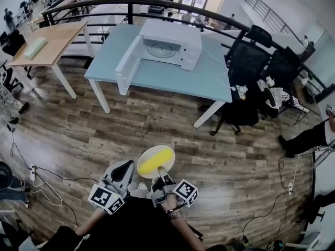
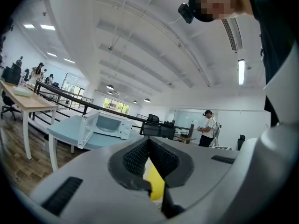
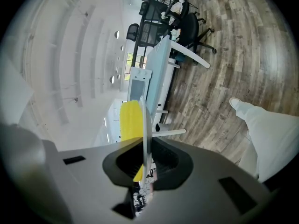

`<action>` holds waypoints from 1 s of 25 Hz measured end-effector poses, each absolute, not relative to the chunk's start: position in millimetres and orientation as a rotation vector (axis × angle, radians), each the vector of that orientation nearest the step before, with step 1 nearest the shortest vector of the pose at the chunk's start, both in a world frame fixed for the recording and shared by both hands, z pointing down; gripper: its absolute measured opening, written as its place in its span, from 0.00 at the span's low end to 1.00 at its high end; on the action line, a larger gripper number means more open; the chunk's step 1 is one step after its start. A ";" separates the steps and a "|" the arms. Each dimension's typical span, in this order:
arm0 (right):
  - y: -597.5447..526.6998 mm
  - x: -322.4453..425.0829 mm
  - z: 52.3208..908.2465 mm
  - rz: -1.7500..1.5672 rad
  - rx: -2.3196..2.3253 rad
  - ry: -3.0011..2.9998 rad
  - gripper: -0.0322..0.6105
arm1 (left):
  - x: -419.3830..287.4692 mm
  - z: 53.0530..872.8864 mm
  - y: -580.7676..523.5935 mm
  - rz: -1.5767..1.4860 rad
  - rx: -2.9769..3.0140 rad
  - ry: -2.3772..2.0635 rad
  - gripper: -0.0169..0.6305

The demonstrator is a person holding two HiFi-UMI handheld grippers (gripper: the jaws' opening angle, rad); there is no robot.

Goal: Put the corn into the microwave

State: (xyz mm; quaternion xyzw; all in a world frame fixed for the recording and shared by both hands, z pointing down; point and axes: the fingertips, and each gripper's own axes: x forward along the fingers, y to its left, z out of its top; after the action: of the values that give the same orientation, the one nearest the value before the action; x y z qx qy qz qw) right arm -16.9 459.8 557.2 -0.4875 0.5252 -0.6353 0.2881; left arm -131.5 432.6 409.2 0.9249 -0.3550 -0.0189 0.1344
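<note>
Two surfaces stand in this large office room: a blue surface point(image 1: 172, 77) carries the white microwave point(image 1: 170, 48), whose door point(image 1: 127, 63) hangs open at the microwave's left, and a wooden surface point(image 1: 52, 38) stands further left of the microwave. Black office chairs point(image 1: 246, 61) crowd the floor to the microwave's right, a dark curved railing point(image 1: 157, 3) runs behind it, and a floor point(image 1: 157, 124) of wood planks stretches in front of it towards the person. Well in front of the microwave, above that floor, the right tongs point(image 1: 161, 170) are clamped on the near rim of a pale round plate point(image 1: 157, 147), which the right gripper view shows edge-on between the pads. The yellow corn point(image 1: 155, 161) lies across the plate, so it is well apart from the microwave. The left tongs point(image 1: 127, 166), on the side of the plate towards the microwave's door, have their tips together with nothing between them; the corn shows only beyond them.
</note>
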 end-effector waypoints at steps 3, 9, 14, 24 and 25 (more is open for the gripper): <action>445.9 -11.9 554.7 -1.679 -1.307 1.400 0.10 | -126.7 403.7 422.7 -0.060 2.708 -1.016 0.03; 422.2 -3.0 553.3 -1.661 -1.313 1.406 0.10 | -114.2 401.1 406.7 -0.068 2.739 -0.983 0.03; 403.3 -4.7 558.6 -1.681 -1.302 1.429 0.10 | -109.6 404.8 386.5 -0.049 2.728 -0.986 0.03; 359.1 -1.1 565.5 -1.714 -1.287 1.440 0.10 | -100.1 408.5 343.0 -0.039 2.711 -1.010 0.03; 354.2 -0.1 565.1 -1.715 -1.284 1.442 0.10 | -98.4 409.1 338.1 -0.039 2.707 -1.011 0.03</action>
State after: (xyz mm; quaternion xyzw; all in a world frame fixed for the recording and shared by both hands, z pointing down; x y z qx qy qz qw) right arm -0.1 354.2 565.1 -0.4779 0.5369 -0.6382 0.2759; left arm -98.4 338.1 409.1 0.9293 -0.3471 -0.0135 0.1253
